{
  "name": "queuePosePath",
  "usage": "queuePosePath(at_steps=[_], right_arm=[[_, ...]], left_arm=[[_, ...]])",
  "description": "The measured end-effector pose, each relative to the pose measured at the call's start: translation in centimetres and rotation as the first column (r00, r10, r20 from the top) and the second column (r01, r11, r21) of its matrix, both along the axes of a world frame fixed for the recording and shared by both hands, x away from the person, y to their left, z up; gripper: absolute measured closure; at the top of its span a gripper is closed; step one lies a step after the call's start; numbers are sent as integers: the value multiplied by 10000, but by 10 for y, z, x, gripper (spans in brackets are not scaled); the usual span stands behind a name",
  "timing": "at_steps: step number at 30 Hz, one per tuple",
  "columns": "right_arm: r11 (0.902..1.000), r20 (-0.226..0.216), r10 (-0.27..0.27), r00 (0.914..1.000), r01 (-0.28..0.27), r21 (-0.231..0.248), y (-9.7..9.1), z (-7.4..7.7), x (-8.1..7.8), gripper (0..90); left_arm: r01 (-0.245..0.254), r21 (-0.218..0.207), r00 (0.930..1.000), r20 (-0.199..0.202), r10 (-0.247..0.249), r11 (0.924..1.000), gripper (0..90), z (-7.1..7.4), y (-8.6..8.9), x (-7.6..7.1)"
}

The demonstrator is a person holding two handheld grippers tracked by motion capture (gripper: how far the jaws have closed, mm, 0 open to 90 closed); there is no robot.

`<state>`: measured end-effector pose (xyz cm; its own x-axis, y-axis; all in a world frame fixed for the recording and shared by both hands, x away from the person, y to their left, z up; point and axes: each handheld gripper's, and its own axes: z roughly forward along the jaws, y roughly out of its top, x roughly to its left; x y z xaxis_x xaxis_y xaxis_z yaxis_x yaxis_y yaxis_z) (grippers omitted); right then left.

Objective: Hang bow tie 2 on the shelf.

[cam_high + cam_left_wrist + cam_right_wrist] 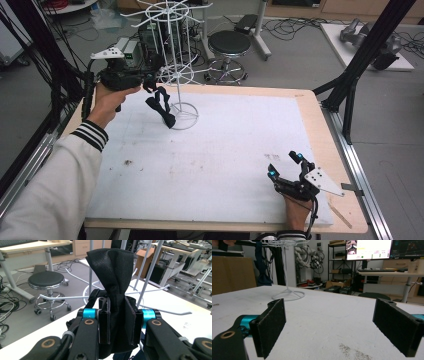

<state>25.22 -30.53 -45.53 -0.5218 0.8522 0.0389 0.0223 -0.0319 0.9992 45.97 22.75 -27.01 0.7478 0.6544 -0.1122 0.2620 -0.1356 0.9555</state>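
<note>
**Inspector:** Starting with the largest item; the table [320, 125] is carrying a white mat [225, 150] that is covering nearly all of its wooden top, and a few dark smudges are showing on that mat near the front. Beyond it, the room is running to grey floor, loose cables and a round black stool [229, 44].

**Assistant:** And the rack?

**Inspector:** The white wire rack [175, 60] is standing upright on its ring base at the far left of the mat; its thin arms are reaching outward at two levels, which I am judging to be the hanging points. The black cloth item [117, 290] is being held up against those arms, off the mat; it is looking like a soft strap or tie, though I cannot tell which.

**Assistant:** Who is holding it?

**Inspector:** The left gripper [150, 82] is clamping it; in the left gripper view the pads are pressing narrowly on the bunched fabric, presumably so a loop is staying presentable to a hook.

**Assistant:** The other hand?

**Inspector:** The right gripper [286, 165] is resting low at the near right of the mat, well apart from the rack; its jaws are standing wide with nothing between them, apparently waiting clear of the work.
</note>
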Motion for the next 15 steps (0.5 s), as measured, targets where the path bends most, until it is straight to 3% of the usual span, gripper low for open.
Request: queuePosePath(at_steps=[5,10,15], right_arm=[[10000,8,-3,10000,3,-11,0,0,0,108],[10000,-35,0,10000,0,43,0,0,0,108],[10000,-7,-7,10000,7,16,0,0,0,108]], left_arm=[[-89,154,9999,108,87,9998,733,0,-1,-1],[-157,63,9997,192,155,9999,579,1,0,-2],[-130,-20,9996,238,131,9999,510,3,3,-5]])
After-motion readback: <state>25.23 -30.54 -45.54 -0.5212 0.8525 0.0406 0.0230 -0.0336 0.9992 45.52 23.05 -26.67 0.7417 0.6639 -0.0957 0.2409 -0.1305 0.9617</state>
